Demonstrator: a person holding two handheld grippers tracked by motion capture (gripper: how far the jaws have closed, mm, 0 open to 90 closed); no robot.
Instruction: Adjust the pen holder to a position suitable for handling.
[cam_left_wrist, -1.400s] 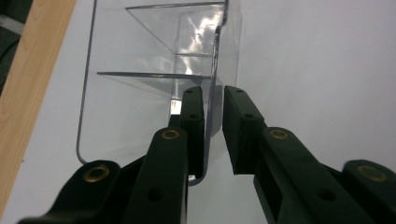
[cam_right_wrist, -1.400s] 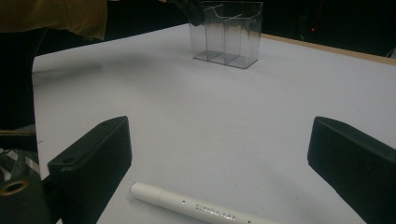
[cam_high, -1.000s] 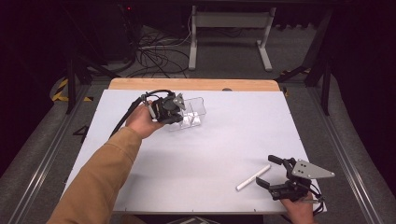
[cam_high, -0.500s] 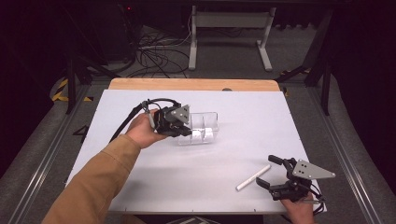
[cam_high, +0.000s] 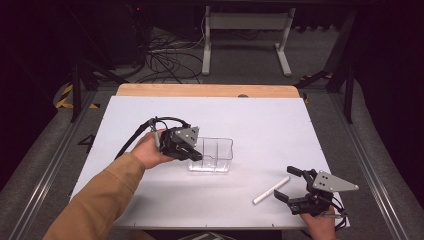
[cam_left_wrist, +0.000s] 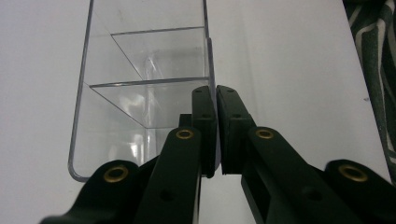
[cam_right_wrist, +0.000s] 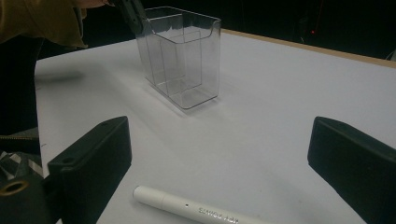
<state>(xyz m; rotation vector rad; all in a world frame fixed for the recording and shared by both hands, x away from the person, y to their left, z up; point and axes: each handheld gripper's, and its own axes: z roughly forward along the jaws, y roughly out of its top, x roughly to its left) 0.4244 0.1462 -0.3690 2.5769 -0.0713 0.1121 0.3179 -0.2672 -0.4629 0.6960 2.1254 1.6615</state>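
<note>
Toward the left of the white table (cam_high: 150, 110), the left gripper (cam_high: 192, 152) has its jaws clenched on the left end wall of a clear plastic organizer (cam_high: 212, 155). The left gripper view shows that thin wall pinched between the two pads (cam_left_wrist: 208, 126), with the organizer (cam_left_wrist: 144, 93) running straight away from the jaws, its inner dividers lying crosswise. The box stands upright around the middle of the table, somewhat nearer the front edge than the back, and its long side runs left to right, parallel to that front edge.

Further right, near the front right corner, a white pen (cam_high: 271, 190) lies flat and at a slant, its far end pointing up and right toward the right gripper (cam_high: 286, 183). That gripper rests at the corner with its jaws released and spread wide. In the right gripper view the pen (cam_right_wrist: 196, 209) lies just ahead of them, across the gap between them rather than along it, touching neither. The organizer (cam_right_wrist: 182, 56) stands well beyond it.

The right hand is plainly the nearer one to the pen. I judge that a short reach forward and down would bring it between the pads.
</note>
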